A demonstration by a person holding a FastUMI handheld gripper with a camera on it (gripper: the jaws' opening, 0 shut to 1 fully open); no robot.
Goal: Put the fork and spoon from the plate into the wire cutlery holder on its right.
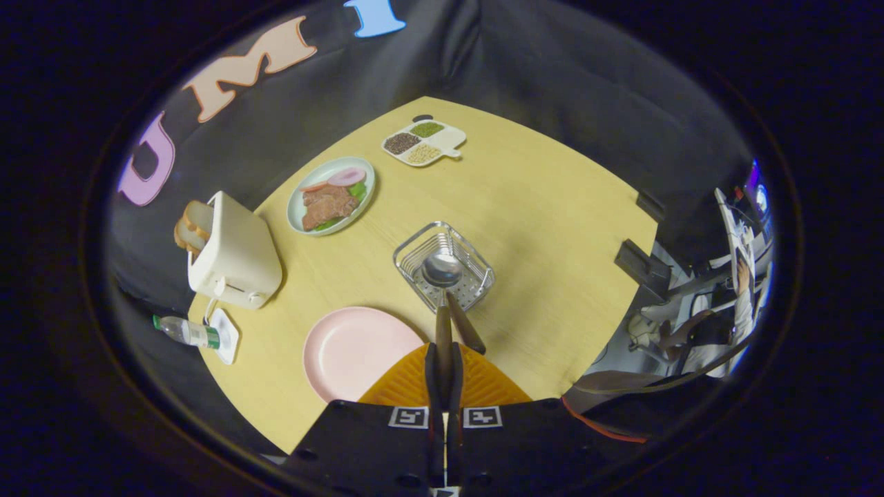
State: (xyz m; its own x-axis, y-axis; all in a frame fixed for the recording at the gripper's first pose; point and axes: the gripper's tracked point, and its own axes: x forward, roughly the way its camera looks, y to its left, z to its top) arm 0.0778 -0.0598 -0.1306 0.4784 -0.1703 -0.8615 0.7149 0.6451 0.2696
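Already the pink plate, left of the wire cutlery holder, lies bare on the worktop — so the task looks late, on its second utensil. Inside the holder a spoon shows its bowl, and one dark handle leans out over the holder's near rim. A second dark handle runs from the holder's near edge back to the gripper. Its jaws are pressed nearly together, pinching that second handle; whether this is the fork I cannot tell, since its head is hidden.

Judged from this, the step in hand is lowering the held utensil into the holder. The next move calls for keeping it upright over the basket, easing it down beside the spoon, then spreading the jaws — without tipping the light holder.
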